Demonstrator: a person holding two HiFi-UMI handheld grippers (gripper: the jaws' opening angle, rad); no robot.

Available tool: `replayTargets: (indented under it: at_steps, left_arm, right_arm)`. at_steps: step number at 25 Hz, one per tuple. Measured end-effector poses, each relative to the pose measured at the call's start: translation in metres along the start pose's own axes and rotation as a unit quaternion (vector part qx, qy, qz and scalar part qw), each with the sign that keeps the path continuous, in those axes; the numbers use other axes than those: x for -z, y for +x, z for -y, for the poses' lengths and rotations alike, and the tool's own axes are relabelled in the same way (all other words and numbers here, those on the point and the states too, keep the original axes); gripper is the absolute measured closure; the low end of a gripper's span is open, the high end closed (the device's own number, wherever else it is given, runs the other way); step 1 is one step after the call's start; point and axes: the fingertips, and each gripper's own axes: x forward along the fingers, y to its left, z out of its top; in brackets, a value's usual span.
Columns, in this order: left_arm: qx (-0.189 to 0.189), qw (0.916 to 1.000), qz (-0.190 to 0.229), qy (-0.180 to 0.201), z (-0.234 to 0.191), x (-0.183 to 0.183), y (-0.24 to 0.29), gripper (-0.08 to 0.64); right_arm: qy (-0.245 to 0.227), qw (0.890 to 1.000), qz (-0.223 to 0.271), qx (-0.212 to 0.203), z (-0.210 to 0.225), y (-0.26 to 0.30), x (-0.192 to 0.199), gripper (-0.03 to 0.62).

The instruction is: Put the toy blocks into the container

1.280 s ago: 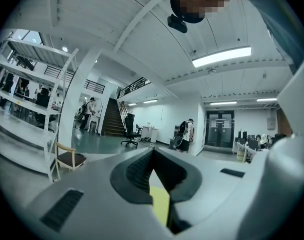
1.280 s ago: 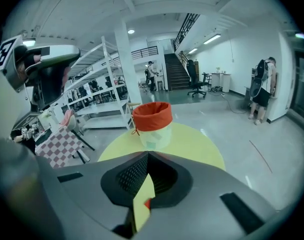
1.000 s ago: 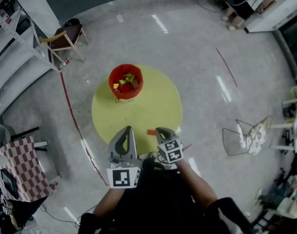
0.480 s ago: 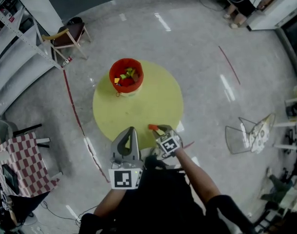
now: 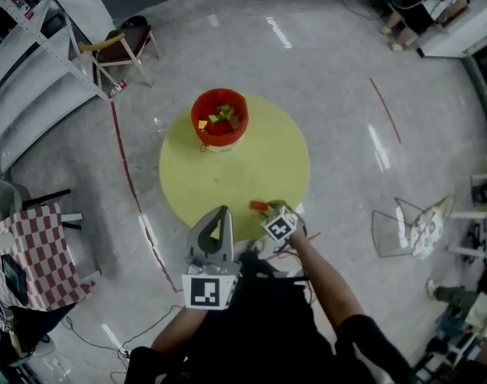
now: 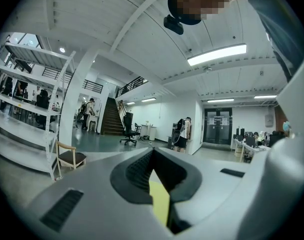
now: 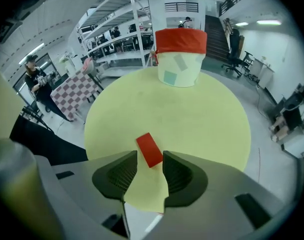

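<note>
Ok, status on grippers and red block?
Left gripper shut, empty. Right gripper open, jaws just opening, red block lined up between tips, ungripped, flat on yellow mat. Nothing between block and container.

Open yellow counter [image 5: 243, 166] stretched from the red block [image 7: 149, 150] to the bucket [image 7: 180, 41] at the far edge, nothing standing between. The jaws of the right claw [image 7: 150, 156] had just been opening, the block between them, untouched on both sides.

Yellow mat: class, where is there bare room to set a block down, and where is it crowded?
Bare: the wide middle between container and red block, and the right side of the mat. Crowded: the near edge, where the right gripper, jaws just opening, straddles the block.
</note>
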Motion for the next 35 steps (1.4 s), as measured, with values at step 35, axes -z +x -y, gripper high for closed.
replayTargets:
  at_steps: [35]
  left_arm:
    - [-0.015,0.9998,0.01,-0.008,-0.05,-0.017,0.031,0.561]
  right_arm:
    - [-0.009,1.0,0.023,-0.008,0.004,-0.025,-0.065,0.457]
